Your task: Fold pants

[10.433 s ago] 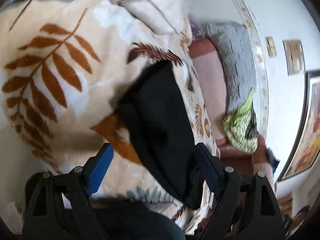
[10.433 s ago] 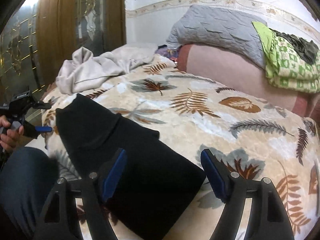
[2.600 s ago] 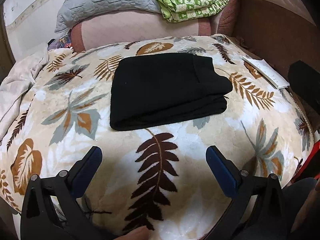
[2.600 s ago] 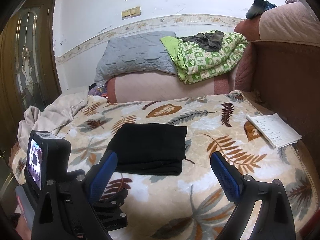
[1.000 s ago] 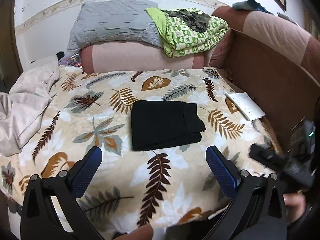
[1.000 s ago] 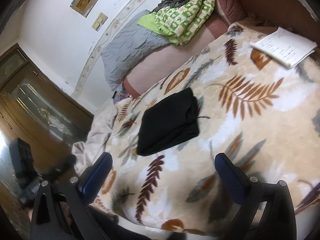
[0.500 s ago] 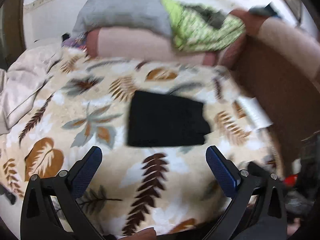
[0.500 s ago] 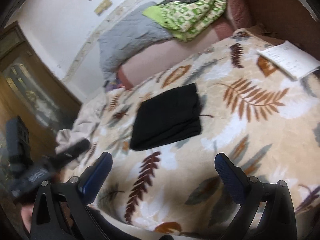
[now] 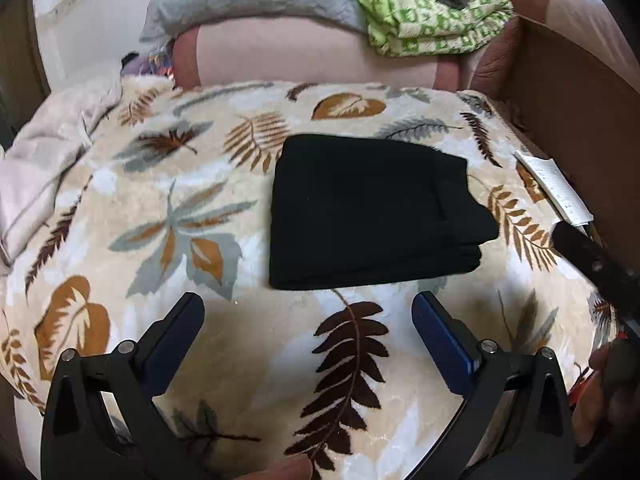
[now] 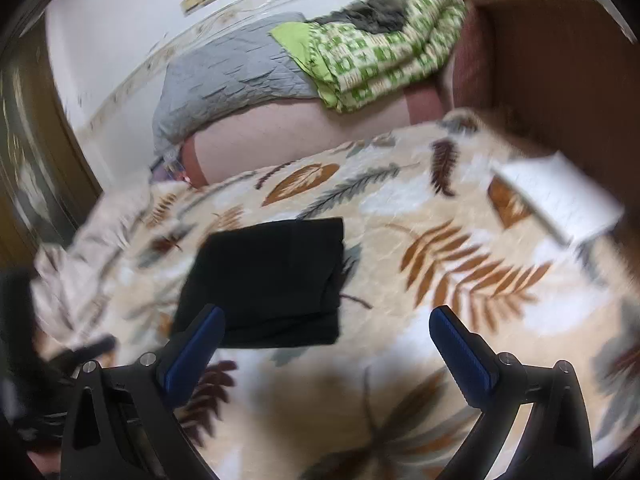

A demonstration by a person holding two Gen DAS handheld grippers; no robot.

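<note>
The black pants (image 9: 372, 212) lie folded into a flat rectangle at the middle of the leaf-patterned blanket (image 9: 172, 184), while the left gripper (image 9: 308, 320) hovers empty over the blanket's near edge with jaws wide apart, and a white notepad (image 9: 554, 188) rests at its right edge.

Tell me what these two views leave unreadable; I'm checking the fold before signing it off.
- Folded black pants: the underside and inner layers are hidden by the top layer, in both views.
- Notepad, left wrist view: writing too small to read; the near end is hidden by a dark bar.
- Right wrist view: motion blur smears the leaf-print blanket and the notepad.
- Left gripper and right gripper: handles are cut off by the frame.
</note>
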